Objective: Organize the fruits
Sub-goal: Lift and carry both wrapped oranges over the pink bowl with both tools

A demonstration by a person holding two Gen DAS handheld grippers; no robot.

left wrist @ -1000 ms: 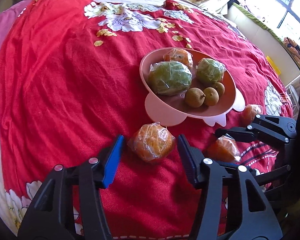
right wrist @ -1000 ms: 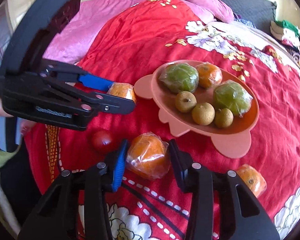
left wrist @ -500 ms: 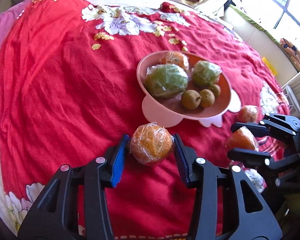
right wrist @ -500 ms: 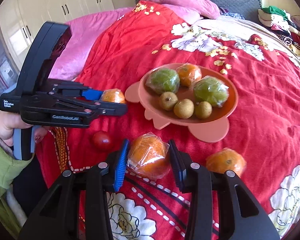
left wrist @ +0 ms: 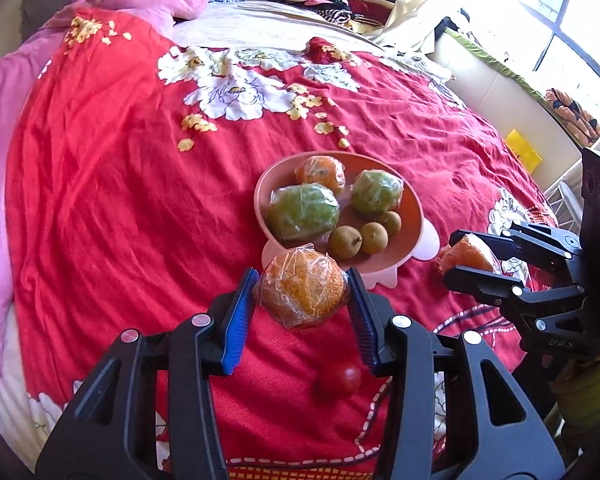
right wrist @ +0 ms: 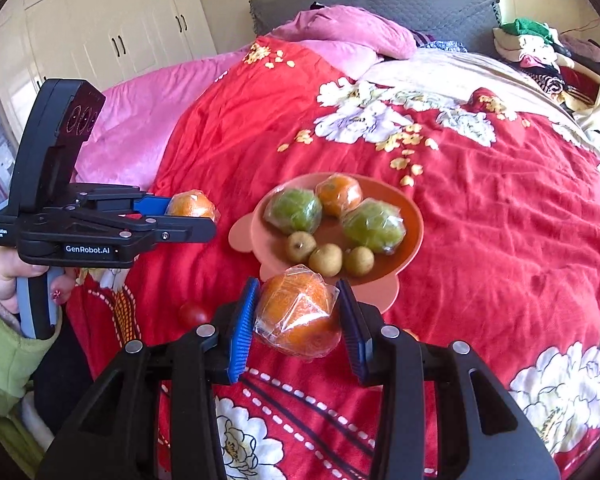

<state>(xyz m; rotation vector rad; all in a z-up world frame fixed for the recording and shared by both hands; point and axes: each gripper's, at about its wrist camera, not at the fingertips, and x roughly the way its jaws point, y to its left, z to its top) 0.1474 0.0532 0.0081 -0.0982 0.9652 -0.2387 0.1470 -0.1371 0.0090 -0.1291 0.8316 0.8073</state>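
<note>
left gripper [right wrist: 192, 220] side: "GenRobot.AI", white print
left gripper rear end: small white label, "Data Acquisition System"

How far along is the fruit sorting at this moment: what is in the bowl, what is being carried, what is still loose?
Done: the pink bowl already holds two wrapped green fruits, one wrapped orange and three small brown fruits. In hand: the left gripper and the right gripper are each shut on a wrapped orange, near the bowl. Left: both oranges to set down, and a small red fruit lies on the red bedspread.

Left gripper [left wrist: 304, 298] now clamps its orange [left wrist: 303, 288] and lifts it off the bedspread [left wrist: 100, 208]; right gripper [right wrist: 298, 316] raises its orange [right wrist: 298, 312] too, uncovering a tomato [left wrist: 339, 380].
</note>
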